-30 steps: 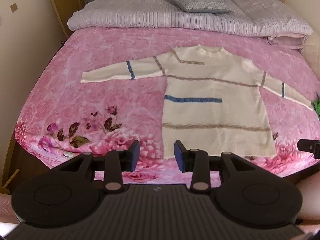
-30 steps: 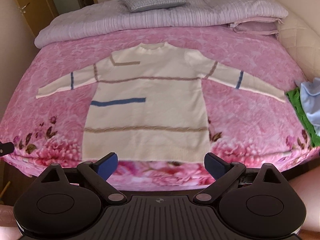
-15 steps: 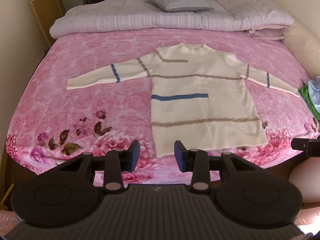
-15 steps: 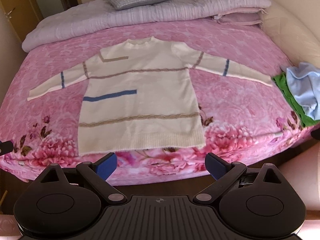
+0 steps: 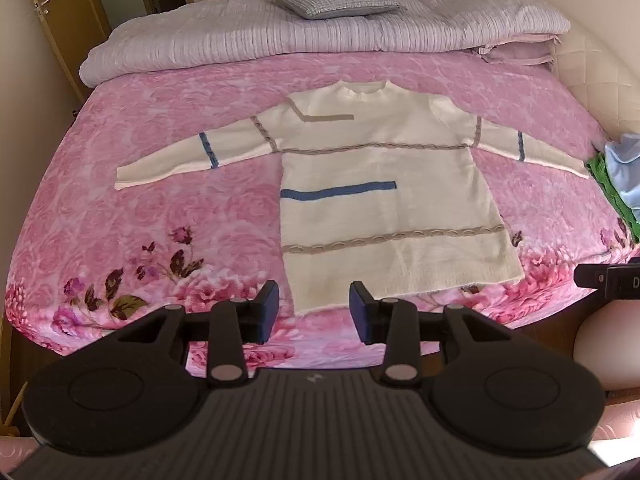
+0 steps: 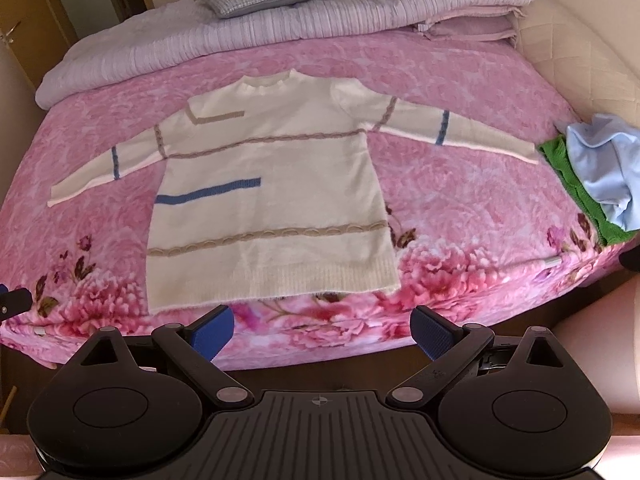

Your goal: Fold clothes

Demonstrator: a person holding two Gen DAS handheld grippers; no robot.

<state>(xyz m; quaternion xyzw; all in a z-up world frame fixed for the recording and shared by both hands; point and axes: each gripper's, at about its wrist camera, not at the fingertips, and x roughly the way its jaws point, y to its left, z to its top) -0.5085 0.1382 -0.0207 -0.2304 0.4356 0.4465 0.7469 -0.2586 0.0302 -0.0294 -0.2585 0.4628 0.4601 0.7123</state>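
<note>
A cream sweater point(image 5: 384, 200) point(image 6: 276, 200) with tan and blue stripes lies flat, face up, on the pink floral bedspread point(image 5: 160, 216) point(image 6: 460, 208), both sleeves spread out sideways and its hem toward me. My left gripper point(image 5: 314, 312) hovers open just short of the hem's left corner, holding nothing. My right gripper point(image 6: 322, 330) is open wide, back from the hem near the bed's front edge, also with nothing in it.
A green garment point(image 6: 576, 184) with a light blue one point(image 6: 604, 164) on it lies at the bed's right edge, beside the right sleeve's cuff. A folded lilac quilt point(image 5: 320, 36) and a grey pillow point(image 5: 332, 0) fill the head of the bed.
Both grippers have drawn back and risen from the sweater's hem, so more of the bed and the clothes pile at the right now shows. The sweater has not moved.
</note>
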